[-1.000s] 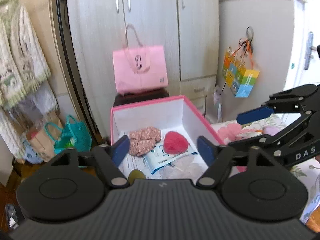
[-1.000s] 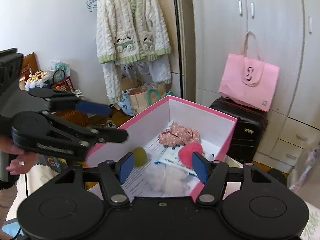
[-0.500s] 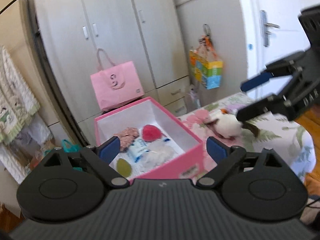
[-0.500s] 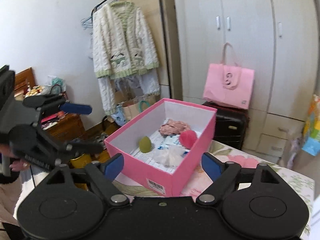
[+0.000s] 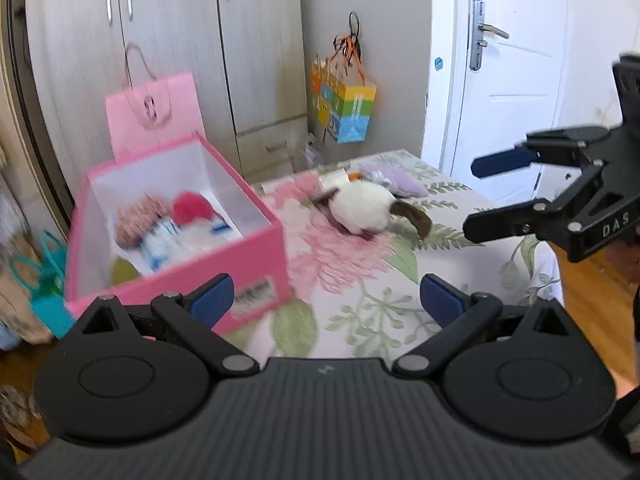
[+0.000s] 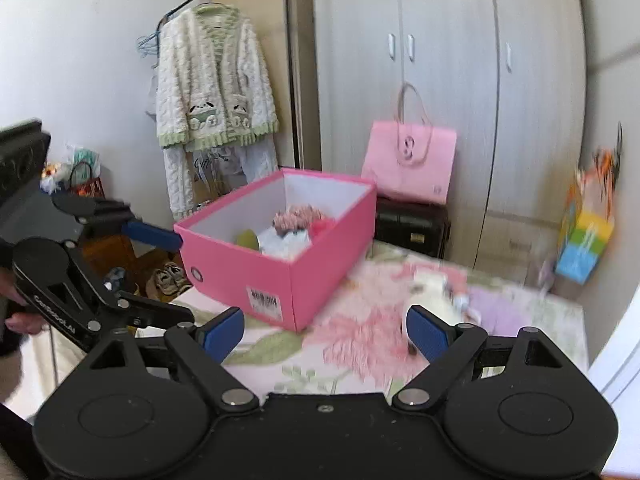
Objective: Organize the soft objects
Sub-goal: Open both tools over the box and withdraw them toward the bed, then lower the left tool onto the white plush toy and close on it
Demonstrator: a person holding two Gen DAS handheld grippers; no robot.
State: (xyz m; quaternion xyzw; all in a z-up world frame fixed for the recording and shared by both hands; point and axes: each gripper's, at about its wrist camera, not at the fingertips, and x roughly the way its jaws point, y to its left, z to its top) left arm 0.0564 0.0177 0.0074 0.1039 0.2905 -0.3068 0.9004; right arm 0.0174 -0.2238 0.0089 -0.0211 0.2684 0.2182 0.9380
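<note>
Both claws are seen empty, jaws opening, nothing between the pads. The left claw (image 5: pixel 325 298) is held over the near part of the flowered worktop (image 5: pixel 372 304); the right claw (image 5: pixel 470 196) is seen from the left wrist view at the right side, tips aimed toward the white plush toy (image 5: pixel 366 210).

The white plush toy, with a brown tail end, lies on the worktop just right of the pink box (image 5: pixel 256 268), apart from it. Its long axis runs roughly left to right in the left wrist view, slightly slanted, brown end toward the right claw. The right claw is judged nearer to it; the left claw is judged nearer the box. In the right wrist view the toy (image 6: pixel 430 284) is blurred, ahead and just right of centre of the right claw (image 6: pixel 325 334).

A lilac soft item (image 5: pixel 394 180) is seen behind the toy, touching or not cannot be told. Several soft items already lie in the box.

Room: pale wardrobe (image 5: pixel 168 60), pink bag (image 5: pixel 154 118), white door (image 5: pixel 508 80), knit cardigan (image 6: pixel 212 84) hung at the wall.
</note>
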